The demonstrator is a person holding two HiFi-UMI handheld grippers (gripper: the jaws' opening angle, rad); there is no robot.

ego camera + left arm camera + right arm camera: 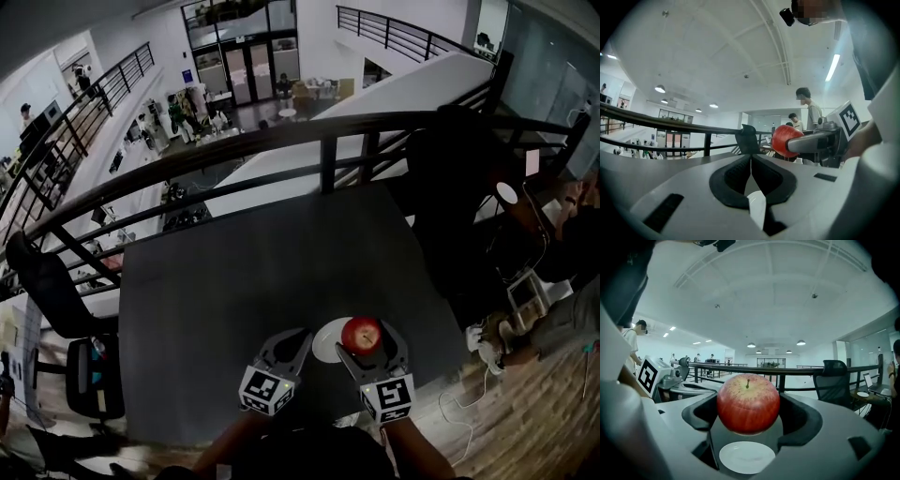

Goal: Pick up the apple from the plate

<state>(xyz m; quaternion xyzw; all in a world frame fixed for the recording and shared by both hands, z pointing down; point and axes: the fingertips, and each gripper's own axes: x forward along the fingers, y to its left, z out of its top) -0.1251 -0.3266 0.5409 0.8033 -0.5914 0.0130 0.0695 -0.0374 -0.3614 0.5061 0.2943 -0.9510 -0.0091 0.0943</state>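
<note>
A red apple [748, 403] is clamped between the two jaws of my right gripper [748, 405], stem up, held clear above the small white plate [746, 457]. In the head view the apple [362, 334] hangs over the plate's [326, 341] right part, with the right gripper [368, 343] around it near the table's front edge. My left gripper [295, 344] sits just left of the plate, jaws pressed together with nothing between them [751, 169]. From the left gripper view the apple [783, 140] shows to the right, in the other gripper's grey jaw.
The dark grey table [262, 272] stands against a black railing [281, 141] over an atrium. A black office chair [56, 309] is at the left. A person with cables and devices sits on the wooden floor at the right [544, 300].
</note>
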